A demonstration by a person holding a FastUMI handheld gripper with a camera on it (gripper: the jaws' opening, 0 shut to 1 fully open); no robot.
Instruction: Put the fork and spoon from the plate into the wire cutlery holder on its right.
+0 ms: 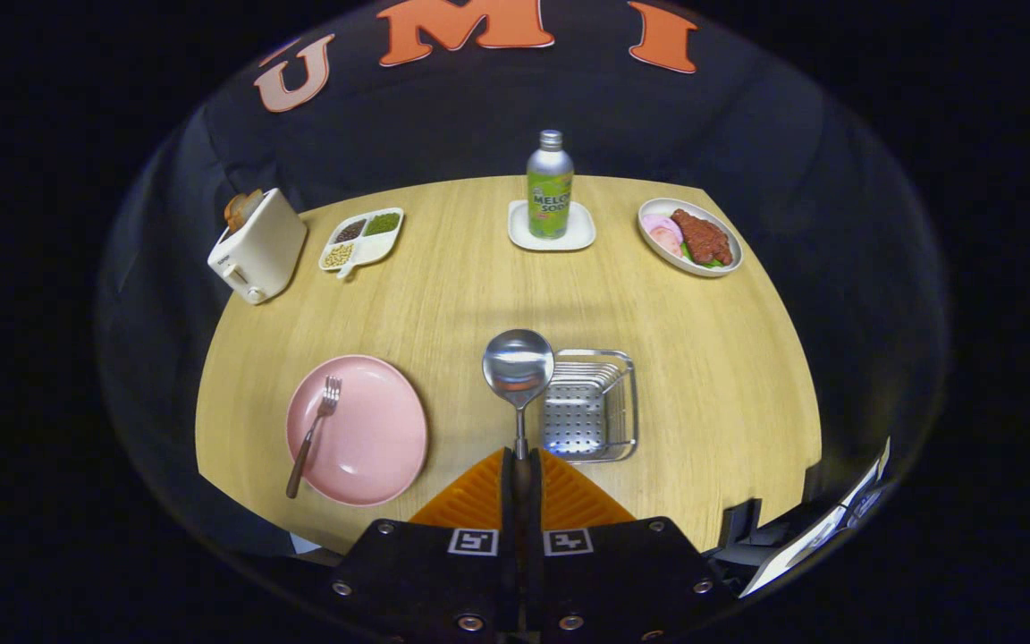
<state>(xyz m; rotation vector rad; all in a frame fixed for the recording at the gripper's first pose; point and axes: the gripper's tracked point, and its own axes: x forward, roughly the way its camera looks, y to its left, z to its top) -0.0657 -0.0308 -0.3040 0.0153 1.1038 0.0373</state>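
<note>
steel spoon (pixel 519 368): we hold it by the handle, clenched between both orange fingers (pixel 479 492) of our gripper (pixel 521 478), bowl just left of the wire cutlery holder (pixel 588 404). fork (pixel 315 435): 1, lying on the pink plate (pixel 372 438).

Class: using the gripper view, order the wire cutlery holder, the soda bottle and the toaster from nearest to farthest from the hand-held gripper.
The hand-held gripper is shut on the spoon.
1. Wire cutlery holder, just ahead, right of the spoon.
2. Toaster, far left table edge.
3. Soda bottle, far side, straight ahead.
</note>
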